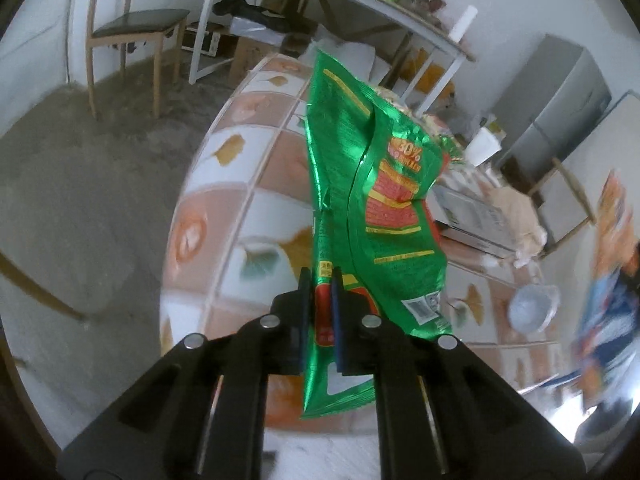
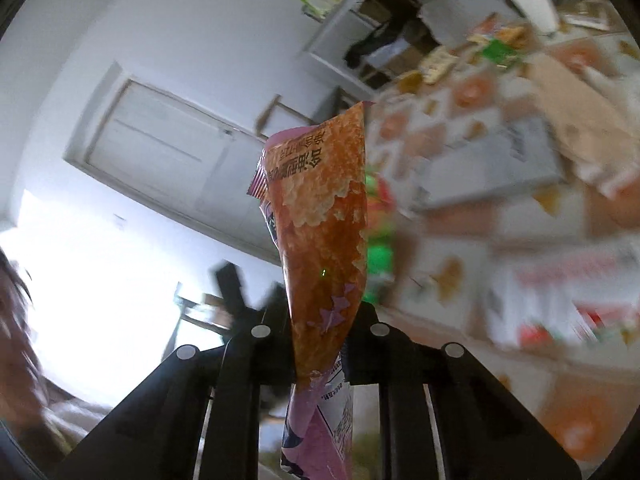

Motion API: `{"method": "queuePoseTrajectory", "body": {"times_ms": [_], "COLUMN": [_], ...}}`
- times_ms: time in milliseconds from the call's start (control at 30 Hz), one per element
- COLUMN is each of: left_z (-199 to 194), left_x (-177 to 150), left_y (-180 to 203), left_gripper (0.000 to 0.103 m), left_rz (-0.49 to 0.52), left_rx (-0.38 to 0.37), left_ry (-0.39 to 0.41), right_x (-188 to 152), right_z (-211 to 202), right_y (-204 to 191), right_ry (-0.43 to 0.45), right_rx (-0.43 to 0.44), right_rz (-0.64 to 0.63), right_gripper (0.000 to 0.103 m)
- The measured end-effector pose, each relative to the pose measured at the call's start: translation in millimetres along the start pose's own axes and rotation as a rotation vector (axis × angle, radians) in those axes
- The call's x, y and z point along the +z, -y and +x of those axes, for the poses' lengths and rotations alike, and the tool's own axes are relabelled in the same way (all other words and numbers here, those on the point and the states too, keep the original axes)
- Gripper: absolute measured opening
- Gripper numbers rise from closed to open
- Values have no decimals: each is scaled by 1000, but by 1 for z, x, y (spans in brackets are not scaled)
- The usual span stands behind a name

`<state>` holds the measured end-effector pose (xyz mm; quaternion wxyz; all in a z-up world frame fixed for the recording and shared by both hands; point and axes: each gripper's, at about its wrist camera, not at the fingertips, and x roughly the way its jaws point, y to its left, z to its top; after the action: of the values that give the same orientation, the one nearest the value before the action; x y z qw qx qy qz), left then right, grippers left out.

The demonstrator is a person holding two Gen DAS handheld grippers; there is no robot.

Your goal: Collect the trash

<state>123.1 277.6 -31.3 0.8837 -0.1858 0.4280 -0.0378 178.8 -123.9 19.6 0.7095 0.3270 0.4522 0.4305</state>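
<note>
Green bag (image 1: 372, 200) pinched, left hand-held gripper (image 1: 320, 280) angled down | right hand-held gripper (image 2: 320, 320) clamps orange packet (image 2: 324, 220)

A lived-in home dining area: a worktop (image 1: 224, 184) covered in a leaf-patterned checked cloth, a wooden chair (image 1: 132, 28) on bare concrete floor (image 1: 80, 168), a grey fridge (image 1: 560, 96), a white side table (image 1: 360, 4) crowded with kitchenware, and a white panelled door (image 2: 160, 152).

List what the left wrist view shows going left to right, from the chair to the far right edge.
Wooden chair → green snack bag clamped in the left gripper → grey box on the table → clear plastic cup → blurred orange and blue bag.
</note>
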Motion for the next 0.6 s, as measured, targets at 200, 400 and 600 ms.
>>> {"method": "queuePoseTrajectory", "body": {"times_ms": [200,400,600], "left_z": [30,25,8], "left_x": [21,27,25], "left_y": [-6,-36,-57], "left_gripper": [48,69,71], "left_rz": [6,-249,-369], "left_rx": [8,-84,-102], "left_ry": [-2,108,187], "right_x": [68,105,108], "right_z": [83,167,190], "right_y": [-5,22,46], "right_ry": [-19,-82,-128], "right_rx": [73,21,-163], "right_rz": [42,117,183], "right_gripper": [17,32,50]}}
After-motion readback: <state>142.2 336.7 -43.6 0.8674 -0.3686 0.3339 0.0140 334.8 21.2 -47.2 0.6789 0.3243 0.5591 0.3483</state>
